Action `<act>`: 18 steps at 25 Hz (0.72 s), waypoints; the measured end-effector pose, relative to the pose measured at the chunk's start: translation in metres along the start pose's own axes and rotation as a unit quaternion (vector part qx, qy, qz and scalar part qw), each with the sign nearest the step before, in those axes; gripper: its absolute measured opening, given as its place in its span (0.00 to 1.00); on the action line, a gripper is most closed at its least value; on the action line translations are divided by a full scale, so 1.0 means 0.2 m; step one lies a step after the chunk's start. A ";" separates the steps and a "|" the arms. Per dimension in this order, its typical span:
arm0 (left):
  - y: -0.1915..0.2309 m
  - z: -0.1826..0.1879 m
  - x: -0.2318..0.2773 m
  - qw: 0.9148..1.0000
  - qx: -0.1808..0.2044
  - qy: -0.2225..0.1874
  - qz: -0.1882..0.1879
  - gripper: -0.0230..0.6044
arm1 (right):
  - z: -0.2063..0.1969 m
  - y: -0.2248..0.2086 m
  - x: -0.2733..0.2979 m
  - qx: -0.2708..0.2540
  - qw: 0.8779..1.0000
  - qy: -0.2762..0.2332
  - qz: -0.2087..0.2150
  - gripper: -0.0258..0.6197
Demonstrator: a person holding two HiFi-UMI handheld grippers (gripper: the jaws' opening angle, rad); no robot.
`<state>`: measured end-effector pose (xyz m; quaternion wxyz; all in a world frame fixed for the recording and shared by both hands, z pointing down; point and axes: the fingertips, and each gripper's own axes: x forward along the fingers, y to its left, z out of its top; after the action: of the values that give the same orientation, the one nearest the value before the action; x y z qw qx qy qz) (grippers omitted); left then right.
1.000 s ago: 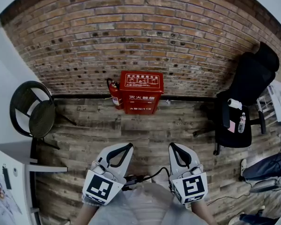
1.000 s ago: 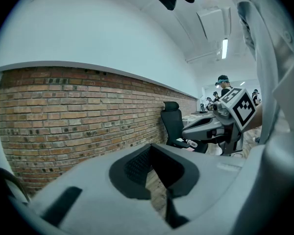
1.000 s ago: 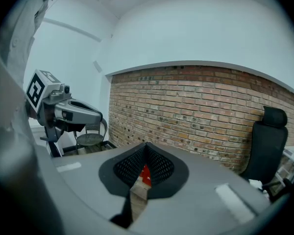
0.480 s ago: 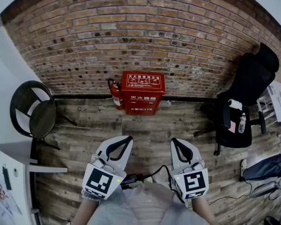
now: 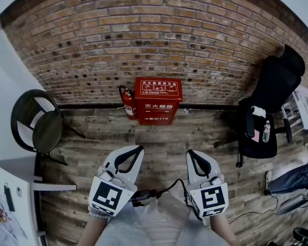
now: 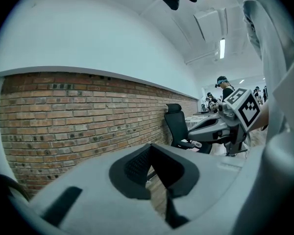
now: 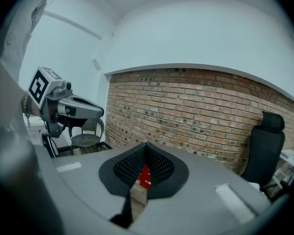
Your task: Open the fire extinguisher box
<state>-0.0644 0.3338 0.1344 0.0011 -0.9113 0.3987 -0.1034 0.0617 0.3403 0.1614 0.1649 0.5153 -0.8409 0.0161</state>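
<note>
The box [image 5: 158, 100] stands shut on the floor [image 5: 164, 137] at the foot of the brick wall [image 5: 143, 35], well apart from both grippers and straight ahead of them.

Nearest the head camera is the person's pale grey shirt [image 5: 159, 224]. Just beyond it a black cable [image 5: 161, 192] runs between the two marker cubes. The left gripper [image 5: 137, 149] and the right gripper [image 5: 190, 152] are held side by side above the wooden planks, both aimed toward the wall. In each gripper's own view the two dark, ribbed pads meet at their tips and nothing is caught between them. The loop-shaped gap behind the tips is empty on both. Through that gap in the right gripper view a sliver of red from the box shows. In the left gripper view only planks and bricks show there.

Farther on, the box is red, with white print on its lid and its front face. A red extinguisher [image 5: 128, 104] with a black hose stands upright just beside it, on its left as the head view shows it. A dark skirting strip runs along the wall behind both.

Off to the sides, a black round-backed chair [image 5: 36, 122] stands at the left near a white wall. A black office chair [image 5: 269, 106] stands at the right with a small bottle [image 5: 266, 131] on its seat.
</note>
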 end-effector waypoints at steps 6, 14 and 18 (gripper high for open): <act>0.01 -0.02 -0.06 1.000 0.013 0.002 -0.009 0.03 | -0.01 0.04 -0.01 0.004 1.000 0.009 -0.012 0.05; 0.06 -0.02 -0.11 1.000 -0.001 -0.007 -0.013 0.03 | 0.07 0.06 -0.01 -0.003 0.999 -0.001 -0.034 0.05; 0.08 -0.02 -0.09 1.000 -0.005 -0.009 -0.014 0.03 | 0.06 0.03 0.00 -0.006 0.999 0.005 -0.044 0.05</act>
<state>-0.0900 0.3365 0.1340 -0.0013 -0.9179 0.3859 -0.0928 0.0535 0.3414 0.1507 0.1733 0.5504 -0.8167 0.0064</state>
